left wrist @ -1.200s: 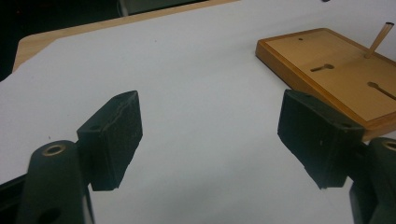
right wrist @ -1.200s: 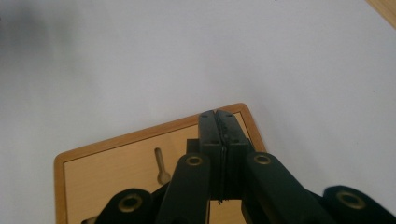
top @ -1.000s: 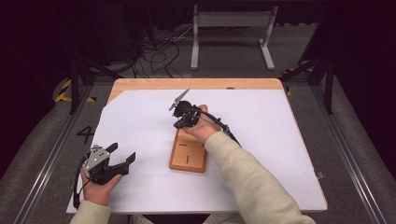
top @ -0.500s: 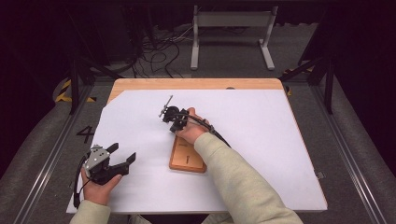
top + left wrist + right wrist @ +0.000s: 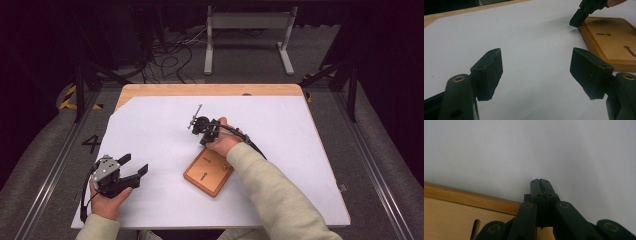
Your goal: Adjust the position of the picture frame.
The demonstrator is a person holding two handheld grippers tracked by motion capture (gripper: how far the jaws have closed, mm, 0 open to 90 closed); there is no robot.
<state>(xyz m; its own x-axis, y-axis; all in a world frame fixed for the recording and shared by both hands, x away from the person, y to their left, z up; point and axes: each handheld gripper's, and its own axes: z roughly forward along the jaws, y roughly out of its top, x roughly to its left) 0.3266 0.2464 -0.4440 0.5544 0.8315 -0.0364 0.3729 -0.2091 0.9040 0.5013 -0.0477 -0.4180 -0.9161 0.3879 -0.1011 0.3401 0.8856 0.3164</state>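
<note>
At the left we hold the left gripper (image 5: pixel 134 168) low over the white table (image 5: pixel 150 130), its jaws wide apart and empty. Right of it lies the wooden board (image 5: pixel 209 172); just beyond its far edge, the right gripper (image 5: pixel 540 181) points down with jaws pressed together on nothing.

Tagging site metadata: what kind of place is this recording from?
Probably a lab or studio recording rig, not a home. A wooden table under a white sheet stands among dark drapes, with loose black cables on the floor and a grey metal stand behind it.
</note>
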